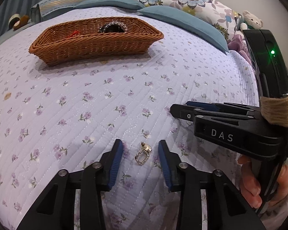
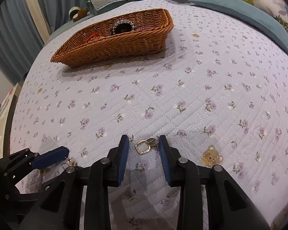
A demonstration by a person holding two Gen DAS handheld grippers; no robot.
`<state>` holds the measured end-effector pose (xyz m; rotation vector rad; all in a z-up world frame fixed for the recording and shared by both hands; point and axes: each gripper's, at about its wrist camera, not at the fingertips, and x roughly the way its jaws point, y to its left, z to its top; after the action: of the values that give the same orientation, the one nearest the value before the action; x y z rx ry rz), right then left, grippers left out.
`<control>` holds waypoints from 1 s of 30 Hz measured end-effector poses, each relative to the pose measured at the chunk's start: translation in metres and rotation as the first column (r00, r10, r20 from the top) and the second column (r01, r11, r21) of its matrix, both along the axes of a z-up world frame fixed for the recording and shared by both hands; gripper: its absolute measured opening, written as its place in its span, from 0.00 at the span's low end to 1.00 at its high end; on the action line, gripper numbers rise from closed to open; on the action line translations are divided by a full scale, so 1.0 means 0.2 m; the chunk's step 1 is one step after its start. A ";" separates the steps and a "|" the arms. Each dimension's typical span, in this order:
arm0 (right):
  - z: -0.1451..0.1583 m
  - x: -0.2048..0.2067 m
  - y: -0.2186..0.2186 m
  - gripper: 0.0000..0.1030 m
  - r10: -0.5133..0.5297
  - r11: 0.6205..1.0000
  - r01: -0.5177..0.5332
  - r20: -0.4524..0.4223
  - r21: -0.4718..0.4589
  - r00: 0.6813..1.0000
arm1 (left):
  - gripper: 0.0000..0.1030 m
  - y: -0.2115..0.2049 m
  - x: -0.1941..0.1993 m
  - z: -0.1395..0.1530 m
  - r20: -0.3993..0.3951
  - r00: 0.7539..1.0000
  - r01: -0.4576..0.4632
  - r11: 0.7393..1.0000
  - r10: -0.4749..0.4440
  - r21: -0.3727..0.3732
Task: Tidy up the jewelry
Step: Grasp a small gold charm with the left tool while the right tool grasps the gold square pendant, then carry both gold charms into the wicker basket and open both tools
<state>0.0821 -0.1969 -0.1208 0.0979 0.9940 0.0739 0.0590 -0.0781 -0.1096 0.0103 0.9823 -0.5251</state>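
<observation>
We take the wicker basket [image 1: 94, 38] as our landmark; it sits on the lilac flowered quilt [image 1: 86, 99], toward the pillows [image 1: 184, 21]. Well in front of the basket, on the near side of the quilt, we hold both grippers low over the fabric, each pointing toward the basket.

Our left gripper [image 1: 140, 149] has its fingers spread wide, and one gold earring [image 1: 143, 154] lies flat on the quilt between the blue pads [image 1: 116, 161], touching neither. The same earring shows small at the left gripper's tip in the right wrist view [image 2: 68, 163].

Our right gripper [image 2: 144, 143] sits just to the right of the left one, also spread wide. A second gold earring [image 2: 144, 147] lies on the quilt between its tips, closer to the right pad [image 2: 164, 153]; we cannot tell whether it touches that pad. From the left wrist view the right gripper [image 1: 174, 109] lies level, and our right hand [image 1: 259, 180] curls around its handle from below.

Inside the basket we see a beaded bracelet [image 1: 113, 27] standing against the far wall and a bit of red cord [image 1: 73, 34] to its left.
</observation>
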 end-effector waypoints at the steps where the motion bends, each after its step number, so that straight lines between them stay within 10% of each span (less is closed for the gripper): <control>1: 0.00 0.00 0.00 0.24 -0.005 1.000 0.005 -0.001 0.003 1.000 | 0.28 0.00 0.00 0.00 0.002 1.000 0.000 1.000 0.000 0.002; 4: 0.00 0.00 -0.02 0.19 -0.006 0.999 0.006 0.000 0.032 1.000 | 0.12 0.00 0.00 0.00 0.001 1.000 0.007 1.000 -0.007 0.001; 30: 0.21 -0.09 0.03 0.18 0.071 0.995 -0.084 0.192 0.061 0.979 | 0.11 0.11 -0.01 0.14 0.087 0.993 -0.076 0.995 0.082 -0.069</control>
<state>0.0632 -0.1911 -0.0791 0.1129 0.8044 0.1854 0.0570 -0.0566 -0.0807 -0.0632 0.8741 -0.4800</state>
